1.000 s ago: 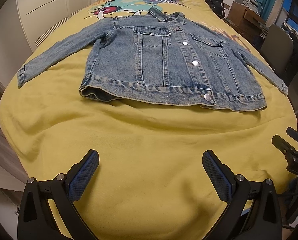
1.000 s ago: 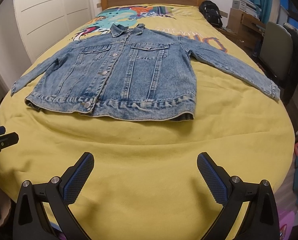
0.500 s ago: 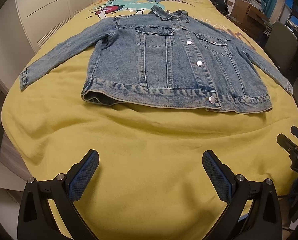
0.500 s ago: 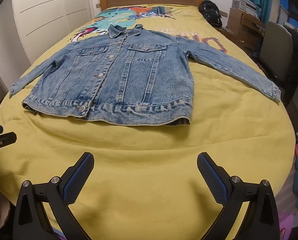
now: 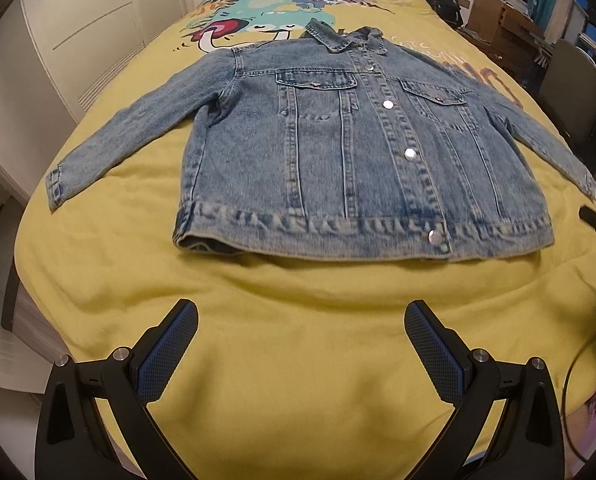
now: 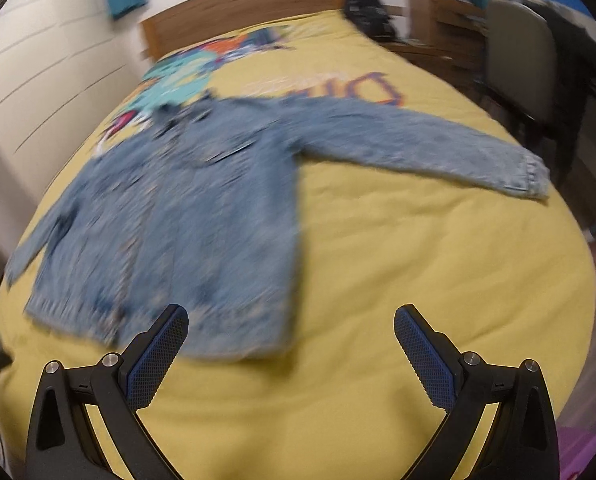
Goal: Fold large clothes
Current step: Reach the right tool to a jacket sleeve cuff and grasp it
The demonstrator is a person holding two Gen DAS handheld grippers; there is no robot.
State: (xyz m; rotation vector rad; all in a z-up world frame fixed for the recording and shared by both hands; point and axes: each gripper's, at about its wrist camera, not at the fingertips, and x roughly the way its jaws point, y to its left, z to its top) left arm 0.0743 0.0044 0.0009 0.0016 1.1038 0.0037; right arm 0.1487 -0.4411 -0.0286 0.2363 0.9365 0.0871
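One denim jacket (image 5: 350,152) lies flat and face up on the yellow bedspread (image 5: 298,340), buttoned, with its collar (image 5: 338,36) pointing toward the wooden headboard (image 6: 242,4) and its hem (image 5: 362,236) toward the foot of the bed; its body runs lengthwise along the bed, while both sleeves spread outward and slightly down to either side, the left sleeve cuff (image 5: 56,188) near one edge of the bed, the right sleeve cuff (image 6: 532,178) near the other; the left tool (image 5: 300,344) hangs over bare bedspread short of the hem, fingers spread wide, gripping nothing; the right tool (image 6: 290,344) is likewise spread wide and empty, its left finger (image 6: 158,360) over the hem corner in a blurred view; a chair (image 5: 574,88) stands beside the bed.
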